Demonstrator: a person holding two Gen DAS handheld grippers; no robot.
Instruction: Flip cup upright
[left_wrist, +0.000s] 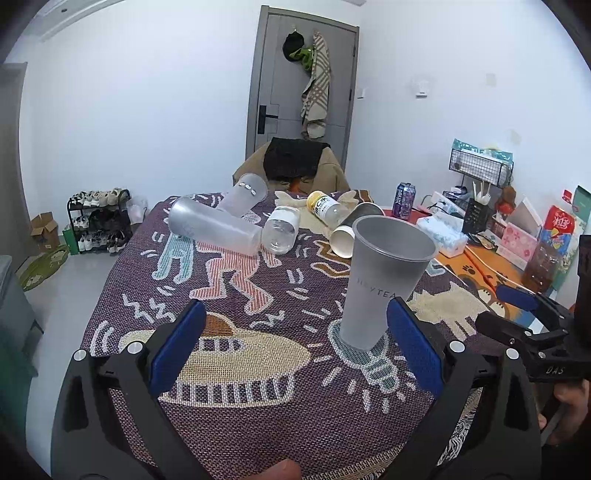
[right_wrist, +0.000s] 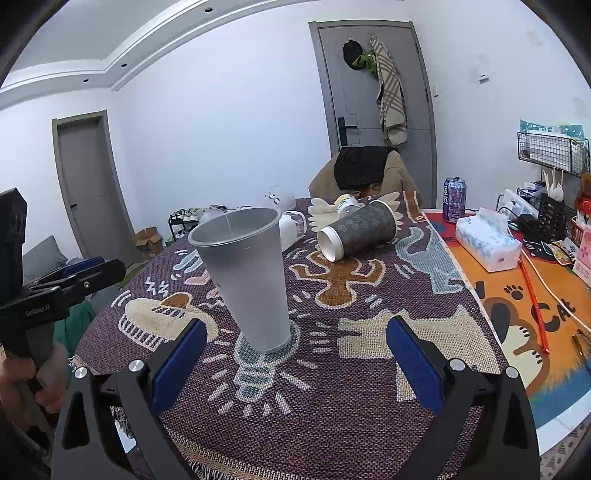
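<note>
Patterned woven cloth (left_wrist: 229, 302) covers the counter, and the frosted cup (left_wrist: 384, 288) stands upright on it, mouth up, on the lightbulb motif. Left hand-held gripper (left_wrist: 295, 343) gapes wide, holding nothing, cup near its right pad. Right hand-held gripper (right_wrist: 295, 354) equally wide, empty. Dark paper cup (right_wrist: 360, 229) lies toppled behind.

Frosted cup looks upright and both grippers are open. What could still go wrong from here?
1. The frosted cup is tall with a narrow base on woven cloth; a nudge from the left gripper, whose right finger is close beside it, could topple it.
2. Other cups, like the paper cup, lie unflipped.
</note>
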